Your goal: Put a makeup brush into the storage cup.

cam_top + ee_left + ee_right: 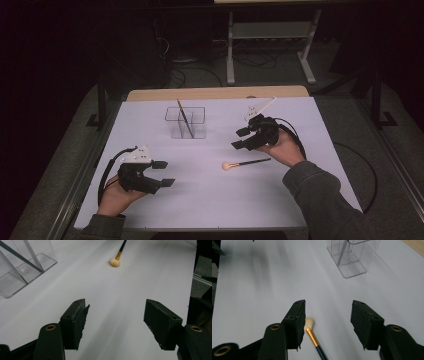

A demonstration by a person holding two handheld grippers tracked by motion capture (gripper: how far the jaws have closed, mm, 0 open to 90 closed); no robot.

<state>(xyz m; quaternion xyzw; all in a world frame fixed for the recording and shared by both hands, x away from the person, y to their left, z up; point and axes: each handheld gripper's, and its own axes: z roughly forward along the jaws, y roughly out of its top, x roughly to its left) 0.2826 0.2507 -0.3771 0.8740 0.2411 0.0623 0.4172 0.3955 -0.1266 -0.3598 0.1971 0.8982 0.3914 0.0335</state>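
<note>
A makeup brush with a cream head, gold ferrule and dark handle lies flat on the white table, right of centre. My right gripper hovers open just behind it; in the right gripper view the brush head shows beside the left jaw, untouched. A clear divided holder stands at the back with one dark brush leaning in it. My left gripper rests open near the front left, nothing between its jaws. The left gripper view shows the brush far ahead and the holder at upper left.
The white table top ends in a wooden strip at the back. Dark floor, cables and a metal stand's legs lie beyond. Cables trail from both grippers.
</note>
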